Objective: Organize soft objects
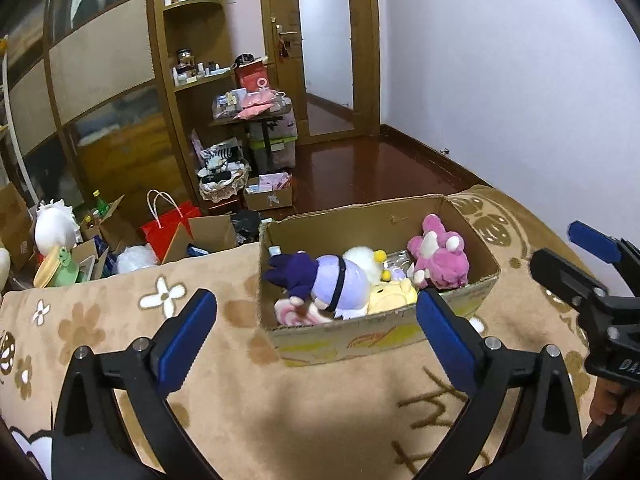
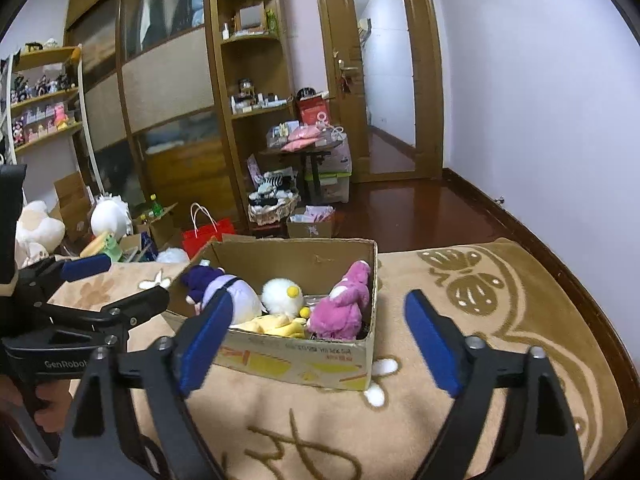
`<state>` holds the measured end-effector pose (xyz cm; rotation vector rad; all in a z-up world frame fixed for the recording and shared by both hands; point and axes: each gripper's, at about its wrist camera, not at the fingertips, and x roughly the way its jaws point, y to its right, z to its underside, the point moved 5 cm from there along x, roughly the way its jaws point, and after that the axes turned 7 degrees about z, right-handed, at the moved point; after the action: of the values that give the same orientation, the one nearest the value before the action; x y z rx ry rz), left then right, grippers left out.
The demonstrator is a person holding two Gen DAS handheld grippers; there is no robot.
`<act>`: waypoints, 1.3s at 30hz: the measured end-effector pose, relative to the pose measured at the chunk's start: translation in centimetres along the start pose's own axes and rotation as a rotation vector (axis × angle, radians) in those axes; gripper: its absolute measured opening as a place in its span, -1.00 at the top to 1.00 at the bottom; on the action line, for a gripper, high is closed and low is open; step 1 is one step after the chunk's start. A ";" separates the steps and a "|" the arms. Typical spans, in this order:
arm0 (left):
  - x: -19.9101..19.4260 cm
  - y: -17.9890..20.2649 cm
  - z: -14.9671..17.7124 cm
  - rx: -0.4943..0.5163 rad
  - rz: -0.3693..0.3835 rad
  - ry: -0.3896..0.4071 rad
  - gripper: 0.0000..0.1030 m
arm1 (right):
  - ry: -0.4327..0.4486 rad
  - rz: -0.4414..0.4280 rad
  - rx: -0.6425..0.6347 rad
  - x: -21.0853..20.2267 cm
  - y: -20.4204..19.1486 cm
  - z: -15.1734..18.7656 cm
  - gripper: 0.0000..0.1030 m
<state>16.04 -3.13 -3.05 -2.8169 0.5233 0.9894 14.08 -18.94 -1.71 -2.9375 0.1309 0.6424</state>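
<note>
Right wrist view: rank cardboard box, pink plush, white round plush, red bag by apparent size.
1. cardboard box
2. pink plush
3. white round plush and red bag: look alike, and the bag is farther away and partly hidden, so unranked.

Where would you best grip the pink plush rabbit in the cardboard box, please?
Probably its head and ears: the pink plush rabbit sits upright against the right-hand wall of the cardboard box, its head near the rim. Come from above with the open right gripper.

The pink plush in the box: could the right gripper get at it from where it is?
Probably yes: the pink plush sits upright at the open cardboard box's near corner, uncovered, and the right gripper is open with nothing between.
</note>
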 end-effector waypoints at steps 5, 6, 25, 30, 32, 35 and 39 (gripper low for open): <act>-2.3 -0.6 0.8 -0.035 0.002 0.014 -0.93 | 0.022 0.011 0.004 -2.2 0.0 -0.1 -1.00; -2.6 -0.7 1.0 -0.038 0.004 0.014 -0.93 | 0.027 0.015 -0.002 -2.7 -0.1 -0.1 -1.00; -7.4 -0.1 4.2 -0.016 0.015 0.021 -0.93 | 0.081 0.044 -0.001 -8.4 0.5 1.2 -1.00; -7.0 -0.1 4.4 -0.015 0.016 0.011 -0.93 | 0.074 0.061 -0.016 -8.4 0.6 2.0 -1.00; -6.8 -0.2 4.5 -0.026 0.019 0.005 -0.93 | 0.072 0.062 -0.019 -8.3 0.6 2.3 -1.00; -6.5 -0.2 4.6 -0.025 0.020 0.001 -0.93 | 0.062 0.063 -0.019 -8.1 0.6 2.6 -1.00; -5.9 -0.2 4.7 -0.022 0.026 -0.009 -0.93 | 0.048 0.064 -0.017 -7.5 0.7 3.2 -1.00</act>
<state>9.09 -0.22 -3.08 -2.8311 0.5520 1.0179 5.85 -18.72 -1.54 -2.9769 0.2261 0.5850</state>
